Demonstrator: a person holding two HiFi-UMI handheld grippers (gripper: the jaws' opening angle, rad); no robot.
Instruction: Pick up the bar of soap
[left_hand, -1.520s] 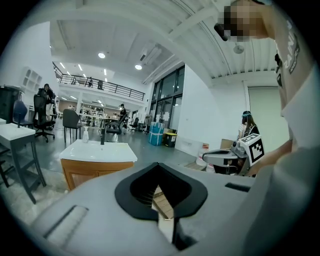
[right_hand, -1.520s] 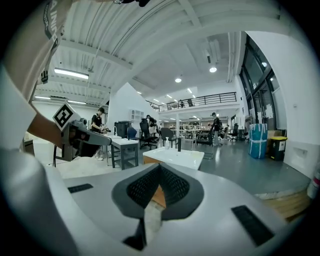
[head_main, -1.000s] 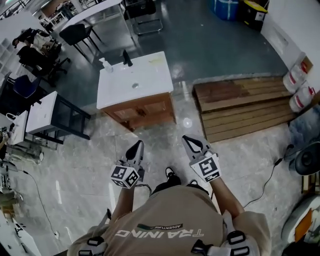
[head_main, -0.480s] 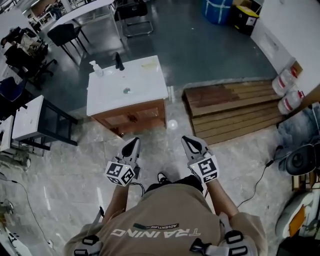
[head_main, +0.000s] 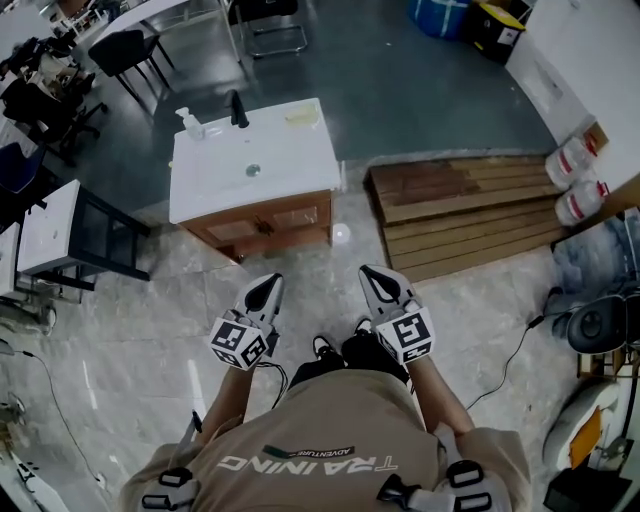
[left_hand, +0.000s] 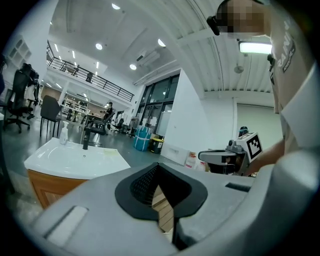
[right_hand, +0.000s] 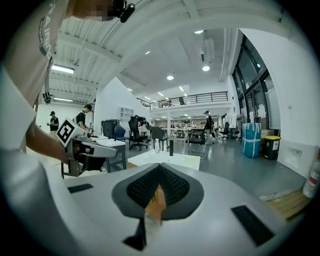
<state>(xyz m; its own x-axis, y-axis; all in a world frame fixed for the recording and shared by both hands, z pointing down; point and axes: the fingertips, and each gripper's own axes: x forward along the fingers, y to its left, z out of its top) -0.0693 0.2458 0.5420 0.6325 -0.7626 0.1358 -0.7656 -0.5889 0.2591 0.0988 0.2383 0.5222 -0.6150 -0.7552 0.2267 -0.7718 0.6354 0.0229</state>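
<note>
Two grippers sit side by side in front of us over the pale stone floor (head_main: 130, 330), both pointing toward the washstand and both well short of it.

At the far left of the head view stands a black-framed table (head_main: 40, 228) with a white top. To its right is the washstand (head_main: 285, 160), a wooden cabinet under a white top with a basin sunk in it. Along its far edge we see a clear pump bottle (head_main: 190, 124) at the left corner and a black tap (head_main: 238, 108) just beside it. The bar of soap (head_main: 302, 116), a pale yellowish block, lies flat near the far right corner. It is apart from the tap and well apart from both grippers.

Nearer to us, the left gripper (head_main: 264, 292) has its jaws brought together at the tips with nothing between them. In its own view only a thin slit shows below the tips. The right gripper (head_main: 378, 284), just beside it, is closed the same way and empty.

Right of the washstand a slatted wooden platform (head_main: 470, 205) lies on the floor. At the far right, two white jugs (head_main: 575, 178) stand against the wall.
</note>
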